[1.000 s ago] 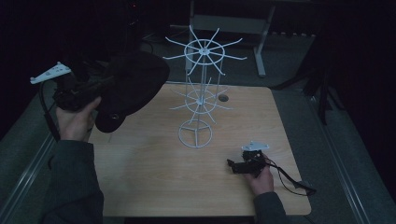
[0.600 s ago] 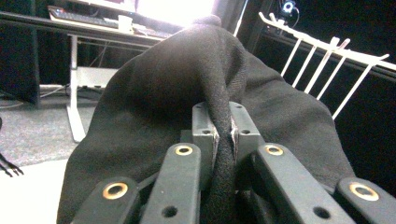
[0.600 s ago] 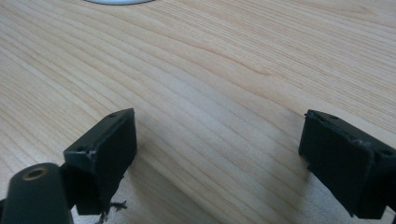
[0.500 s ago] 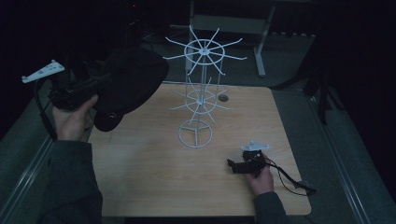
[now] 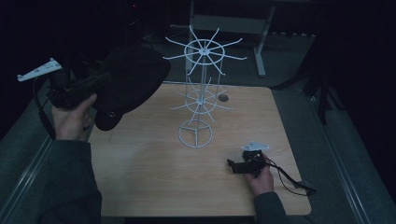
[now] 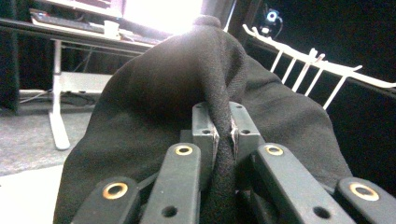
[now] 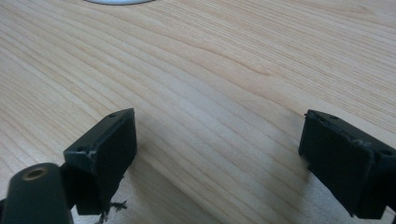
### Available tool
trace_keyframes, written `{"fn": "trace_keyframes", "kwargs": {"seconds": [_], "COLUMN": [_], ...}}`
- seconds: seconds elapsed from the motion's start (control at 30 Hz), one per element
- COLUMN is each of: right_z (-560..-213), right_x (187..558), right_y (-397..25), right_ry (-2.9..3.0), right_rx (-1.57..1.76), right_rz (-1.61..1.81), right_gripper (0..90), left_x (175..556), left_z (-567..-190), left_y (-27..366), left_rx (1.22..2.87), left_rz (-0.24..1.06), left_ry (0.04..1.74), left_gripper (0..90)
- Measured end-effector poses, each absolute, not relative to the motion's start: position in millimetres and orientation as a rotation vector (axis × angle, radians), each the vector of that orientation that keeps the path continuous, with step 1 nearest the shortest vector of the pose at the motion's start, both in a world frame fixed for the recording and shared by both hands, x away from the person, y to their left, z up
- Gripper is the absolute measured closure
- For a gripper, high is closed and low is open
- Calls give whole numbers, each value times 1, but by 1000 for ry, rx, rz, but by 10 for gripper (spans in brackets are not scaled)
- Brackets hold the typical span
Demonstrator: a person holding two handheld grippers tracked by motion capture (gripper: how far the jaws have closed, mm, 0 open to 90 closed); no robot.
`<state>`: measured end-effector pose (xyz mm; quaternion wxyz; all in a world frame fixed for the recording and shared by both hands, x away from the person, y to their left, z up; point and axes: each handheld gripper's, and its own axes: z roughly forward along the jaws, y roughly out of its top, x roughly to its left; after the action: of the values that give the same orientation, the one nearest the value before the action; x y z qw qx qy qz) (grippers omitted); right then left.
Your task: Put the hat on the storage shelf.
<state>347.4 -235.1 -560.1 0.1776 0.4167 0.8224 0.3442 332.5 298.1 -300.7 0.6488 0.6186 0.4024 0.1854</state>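
The right gripper (image 7: 219, 163) has its two black fingers (image 7: 105, 154) wide apart at lower left and lower right of the frame, low over the bare wooden desk (image 7: 224, 70). A white rim (image 7: 116, 1) edges the top.

rack (image 5: 196, 100) mid-table, toward far edge | cap (image 5: 128, 84) left of rack, above table's (image 5: 140, 186) left edge, in left gripper (image 5: 74, 91) | right gripper (image 5: 243, 166) on table, near-right of rack
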Motion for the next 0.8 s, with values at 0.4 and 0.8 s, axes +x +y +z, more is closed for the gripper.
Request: {"fn": "trace_keyframes", "kwargs": {"seconds": [0.4, 0.8], "right_z": [-560, -560], "right_x": [347, 347], "right_y": [-235, -235], "right_ry": [2327, 2327], "right_rx": [1179, 1180], "right_rz": [974, 974], "right_gripper": [110, 110], "left_x": [334, 329], "left_z": [-298, -294], "left_y": [303, 306], "left_rx": [1357, 1304], "left_rz": [379, 369], "left_ry": [892, 881], "left_gripper": [848, 848]}}
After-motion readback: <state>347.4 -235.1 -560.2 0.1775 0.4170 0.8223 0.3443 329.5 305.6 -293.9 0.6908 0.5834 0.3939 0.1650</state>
